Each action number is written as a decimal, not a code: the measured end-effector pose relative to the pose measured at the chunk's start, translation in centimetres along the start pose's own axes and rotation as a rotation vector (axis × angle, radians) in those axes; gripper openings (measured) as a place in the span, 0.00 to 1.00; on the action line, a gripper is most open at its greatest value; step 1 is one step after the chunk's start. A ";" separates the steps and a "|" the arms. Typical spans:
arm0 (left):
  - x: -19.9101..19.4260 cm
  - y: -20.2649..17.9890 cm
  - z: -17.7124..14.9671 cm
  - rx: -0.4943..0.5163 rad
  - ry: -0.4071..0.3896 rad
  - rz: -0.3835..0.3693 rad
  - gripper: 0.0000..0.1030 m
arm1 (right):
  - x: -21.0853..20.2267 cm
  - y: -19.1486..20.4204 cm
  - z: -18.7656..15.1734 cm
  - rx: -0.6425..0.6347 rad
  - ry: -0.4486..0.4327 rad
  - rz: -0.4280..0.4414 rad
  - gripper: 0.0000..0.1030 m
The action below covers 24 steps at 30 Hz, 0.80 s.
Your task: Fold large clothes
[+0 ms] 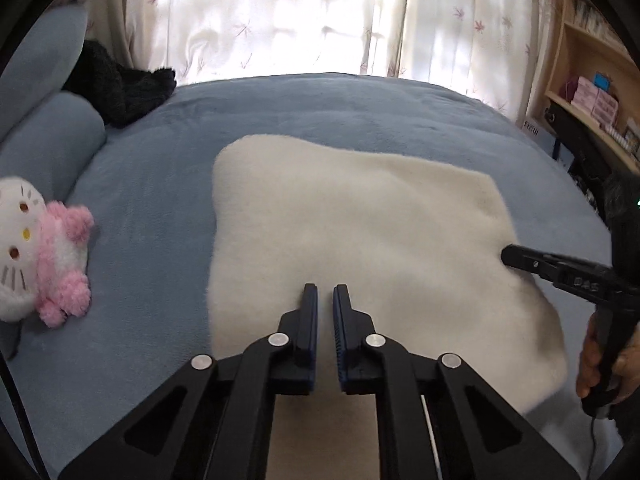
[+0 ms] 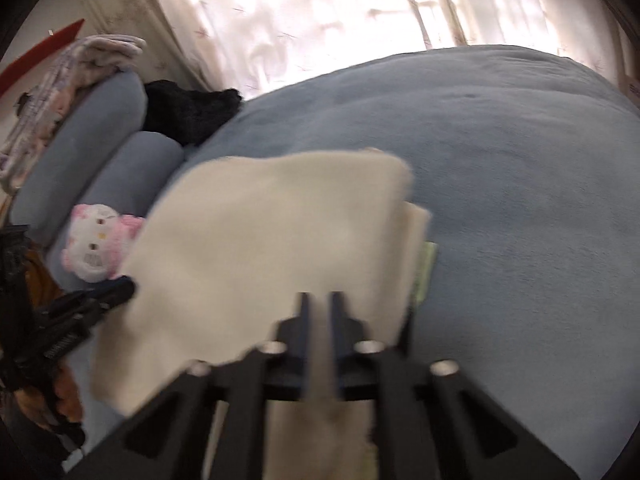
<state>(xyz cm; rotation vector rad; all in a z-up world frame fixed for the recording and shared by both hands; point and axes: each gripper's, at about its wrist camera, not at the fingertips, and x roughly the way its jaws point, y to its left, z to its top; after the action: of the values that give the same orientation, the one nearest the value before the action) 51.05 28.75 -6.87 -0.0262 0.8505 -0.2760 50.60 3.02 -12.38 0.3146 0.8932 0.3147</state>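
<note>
A cream fleece garment (image 1: 360, 220) lies folded on the blue bed cover (image 1: 320, 112). My left gripper (image 1: 324, 292) is over its near edge, jaws nearly together with cream fabric running between and under them. My right gripper (image 1: 508, 256) is shut on the garment's right edge, with a person's hand (image 1: 596, 360) on its handle. In the right wrist view the garment (image 2: 260, 232) looks raised off the bed cover (image 2: 520, 200). There my right gripper (image 2: 319, 300) is closed over its near edge and my left gripper (image 2: 126, 286) pinches its left edge. A green tag (image 2: 426, 272) shows at the right side.
A white and pink plush toy (image 1: 44, 248) lies left of the garment, in front of blue pillows (image 1: 48, 148). A black knitted garment (image 1: 116, 88) lies at the back left. A wooden shelf (image 1: 592, 80) stands at the right. Curtains (image 1: 280, 12) hang behind the bed.
</note>
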 end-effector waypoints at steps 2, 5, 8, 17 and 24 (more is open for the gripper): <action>0.0 0.8 -0.1 -0.046 -0.003 -0.030 0.02 | 0.2 -1.1 -0.1 0.045 0.008 0.059 0.00; -0.1 0.6 -0.3 -0.048 -0.015 -0.014 0.02 | -0.1 -0.8 0.0 0.032 0.012 0.045 0.00; -0.3 0.5 -0.3 -0.073 -0.014 -0.007 0.02 | -0.3 0.2 0.1 0.010 0.022 0.011 0.00; -3.7 -1.4 -0.8 -0.106 0.026 0.040 0.51 | -4.8 0.8 -0.6 0.013 0.078 -0.003 0.09; -10.5 -4.8 -2.5 -0.118 0.022 0.062 0.60 | -13.4 2.5 -2.1 -0.016 0.072 -0.041 0.16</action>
<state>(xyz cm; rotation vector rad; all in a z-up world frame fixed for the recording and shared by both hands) 41.53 26.94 -0.17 -0.1064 0.8867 -0.1677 40.72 0.29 -3.17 0.2712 0.9664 0.2963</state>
